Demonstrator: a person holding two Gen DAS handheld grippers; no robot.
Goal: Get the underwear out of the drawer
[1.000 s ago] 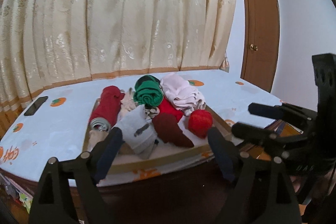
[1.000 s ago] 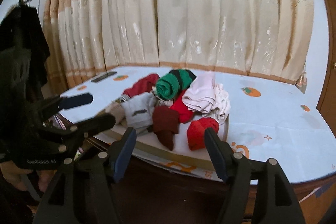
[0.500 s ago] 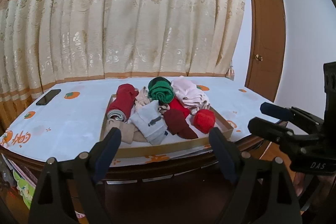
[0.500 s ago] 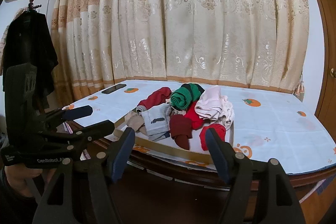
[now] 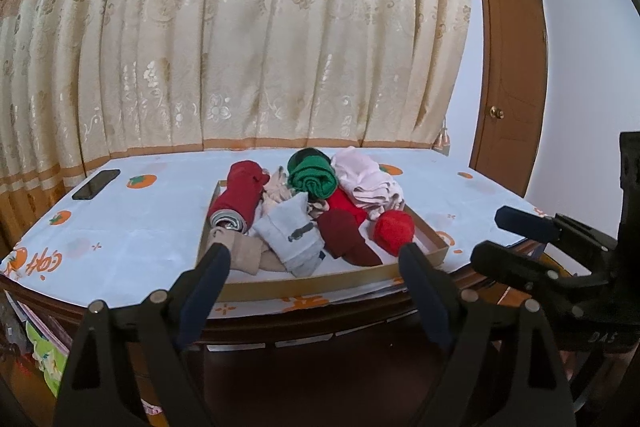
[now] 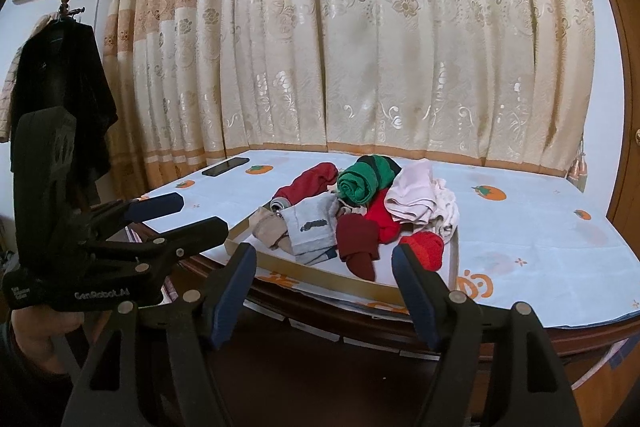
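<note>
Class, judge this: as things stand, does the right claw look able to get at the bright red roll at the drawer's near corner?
Probably yes. The right claw is open and empty, and the bright red roll lies at the near corner of the drawer, with nothing on top. Only the low wall is between them.

Ahead of my grippers I see a table (image 5: 120, 239) under a persimmon-print cloth, bearing a shallow drawer (image 5: 434, 241) and, far left, a phone (image 5: 96, 183).

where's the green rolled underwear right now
In both wrist views the green roll sits at the back of the shallow drawer tray, between the dark red roll on its left and the pale pink pile on its right.
</note>
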